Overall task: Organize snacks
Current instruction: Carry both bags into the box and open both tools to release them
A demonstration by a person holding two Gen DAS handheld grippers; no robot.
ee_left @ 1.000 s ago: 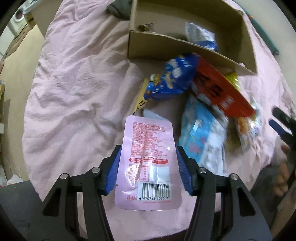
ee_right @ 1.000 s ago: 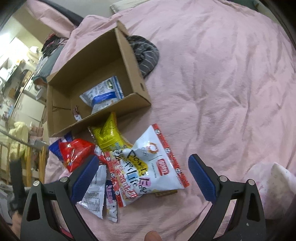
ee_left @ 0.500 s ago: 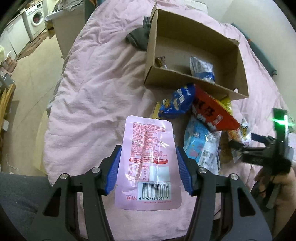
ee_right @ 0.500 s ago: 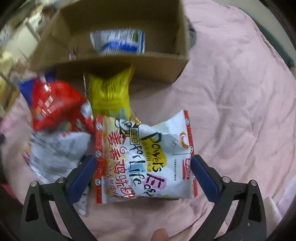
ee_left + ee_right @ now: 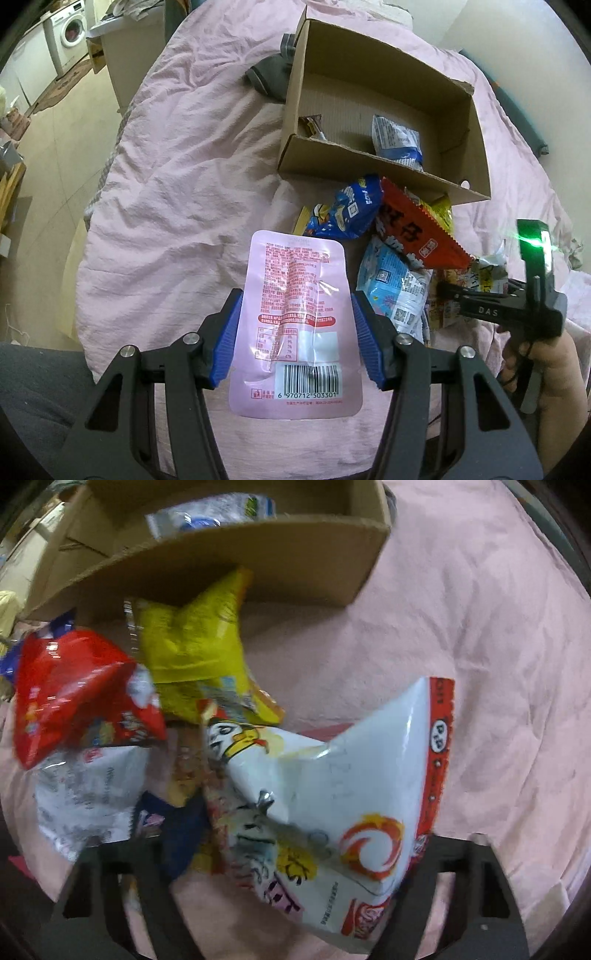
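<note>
- My left gripper (image 5: 295,339) is clamped on a pink pouch (image 5: 295,321): the blue pads press its two long edges, barcode end toward the camera, long axis running straight out toward 12 o'clock.
- The pouch is flat and glossy, printed in red text, and it hangs clear above the pink bedsheet (image 5: 177,192).
- From that gripper the cardboard box (image 5: 476,122) lies at about 1 o'clock, beyond the heap of snack bags; I judge the drop needs a carry forward over its near wall.
- Inside the box I see a blue-and-white packet (image 5: 397,144) and a small wrapper in the near left corner.
- My right gripper (image 5: 295,849) is down in the heap at a white chicken-print bag (image 5: 332,805); the bag crumples between the arms, but the fingertips are hidden and blurred, so I cannot tell whether it has closed.
- Beyond it, at 11 o'clock, lie a yellow bag (image 5: 195,646) and a red bag (image 5: 77,690), just short of the box.
- The left gripper, already loaded, is further back from the box.
</note>
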